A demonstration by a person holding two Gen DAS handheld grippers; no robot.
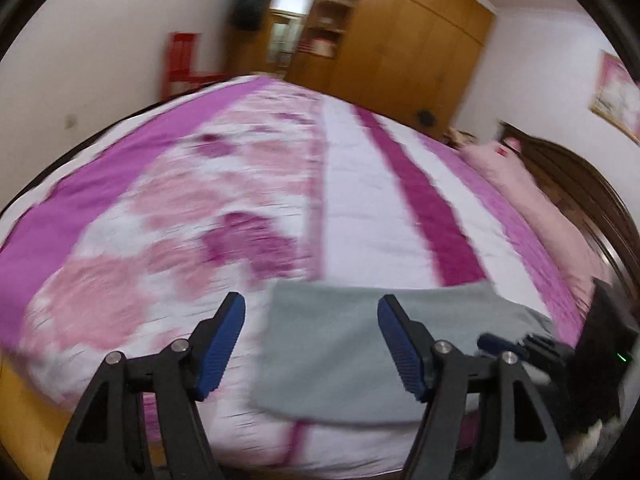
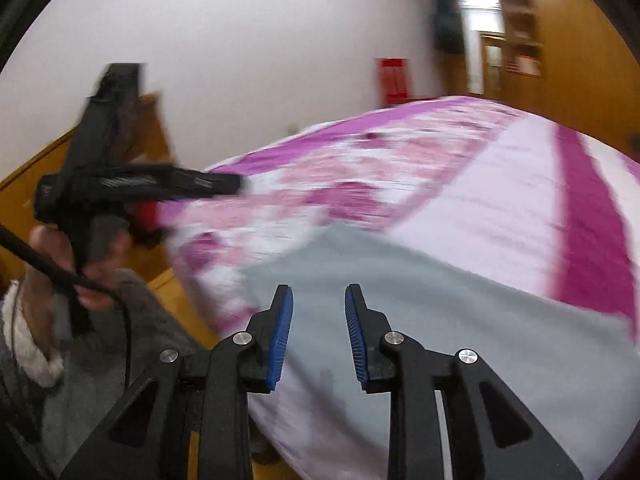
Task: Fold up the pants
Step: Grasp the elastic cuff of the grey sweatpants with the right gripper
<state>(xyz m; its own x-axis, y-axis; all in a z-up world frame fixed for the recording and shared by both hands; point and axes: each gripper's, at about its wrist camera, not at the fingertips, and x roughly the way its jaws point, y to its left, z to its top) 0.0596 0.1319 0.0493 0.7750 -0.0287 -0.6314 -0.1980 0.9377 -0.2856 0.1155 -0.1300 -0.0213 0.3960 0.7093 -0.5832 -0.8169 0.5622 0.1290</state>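
Note:
The grey pants [image 1: 340, 352] lie folded flat into a rectangle on the near edge of the pink and white bed cover [image 1: 248, 184]. My left gripper [image 1: 312, 308] is wide open and empty above the pants' left part. The pants also show in the right wrist view [image 2: 460, 320]. My right gripper [image 2: 319, 294] is open and empty, hovering over the pants' near left part. The left gripper [image 2: 224, 182] shows at the left of the right wrist view, held in a hand. The right gripper's blue fingertip [image 1: 492, 342] shows at the lower right of the left wrist view.
The bed fills most of both views; its wooden headboard [image 1: 580, 184] and a pink pillow [image 1: 516, 184] are at the right. A wooden wardrobe [image 1: 404, 48] and a red chair [image 1: 182, 64] stand beyond the bed. Wooden floor [image 2: 24, 184] lies left of the bed.

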